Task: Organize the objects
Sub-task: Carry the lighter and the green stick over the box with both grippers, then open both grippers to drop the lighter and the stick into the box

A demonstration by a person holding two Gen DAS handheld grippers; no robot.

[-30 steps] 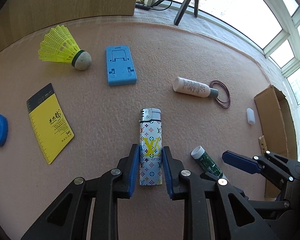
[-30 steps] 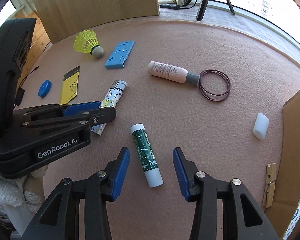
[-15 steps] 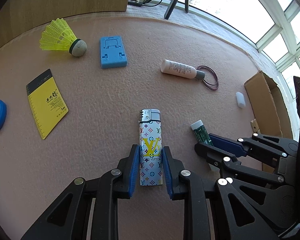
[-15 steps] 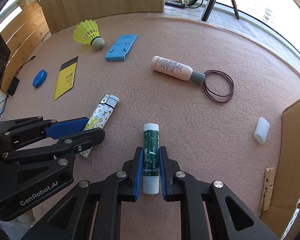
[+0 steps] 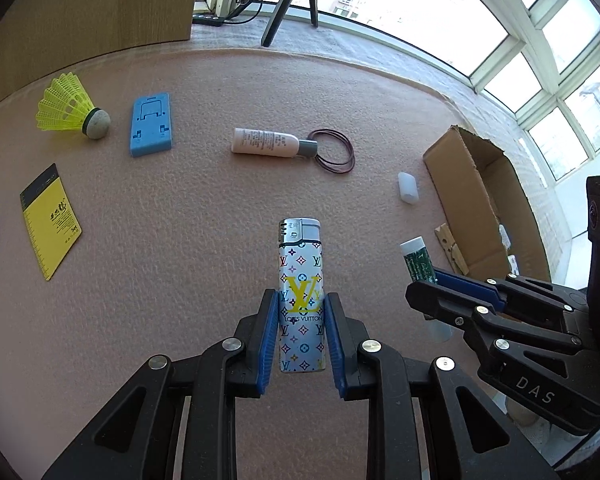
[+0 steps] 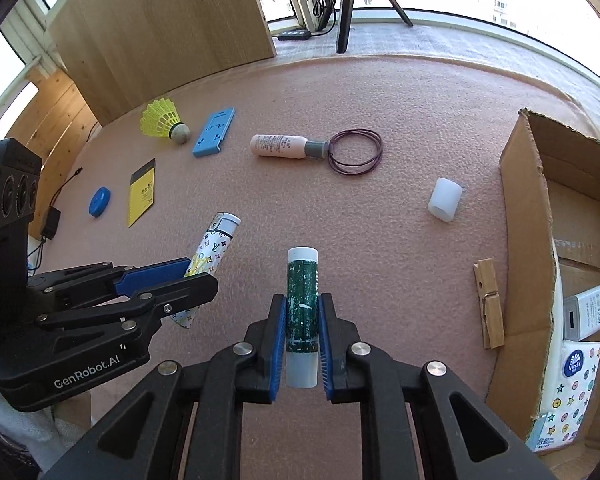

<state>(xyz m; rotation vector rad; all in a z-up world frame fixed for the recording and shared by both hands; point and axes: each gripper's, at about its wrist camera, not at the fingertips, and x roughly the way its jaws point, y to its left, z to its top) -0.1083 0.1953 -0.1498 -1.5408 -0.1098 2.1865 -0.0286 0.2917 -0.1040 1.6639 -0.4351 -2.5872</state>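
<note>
My left gripper [image 5: 302, 316] is shut on a white patterned lighter [image 5: 301, 280], lifted off the pink mat. My right gripper [image 6: 302, 322] is shut on a green tube with white ends [image 6: 301, 300], also raised. In the left wrist view the right gripper [image 5: 428, 290] shows from the side with the green tube [image 5: 418, 260] in it. In the right wrist view the left gripper [image 6: 192, 280] holds the lighter [image 6: 214, 244] to the left. An open cardboard box [image 6: 528, 208] stands at the right, with packets inside.
On the mat lie a yellow shuttlecock [image 5: 72, 110], a blue stand [image 5: 151, 124], a pink bottle [image 5: 266, 143] beside dark hair ties [image 5: 334, 152], a yellow card [image 5: 50, 222], a blue disc [image 6: 99, 201], a white cap [image 6: 444, 199] and a wooden clothespin [image 6: 489, 304].
The right gripper shut on the green tube, which lay loose between its fingers before. Both grippers then rose and shifted toward the box, each carrying its object.
</note>
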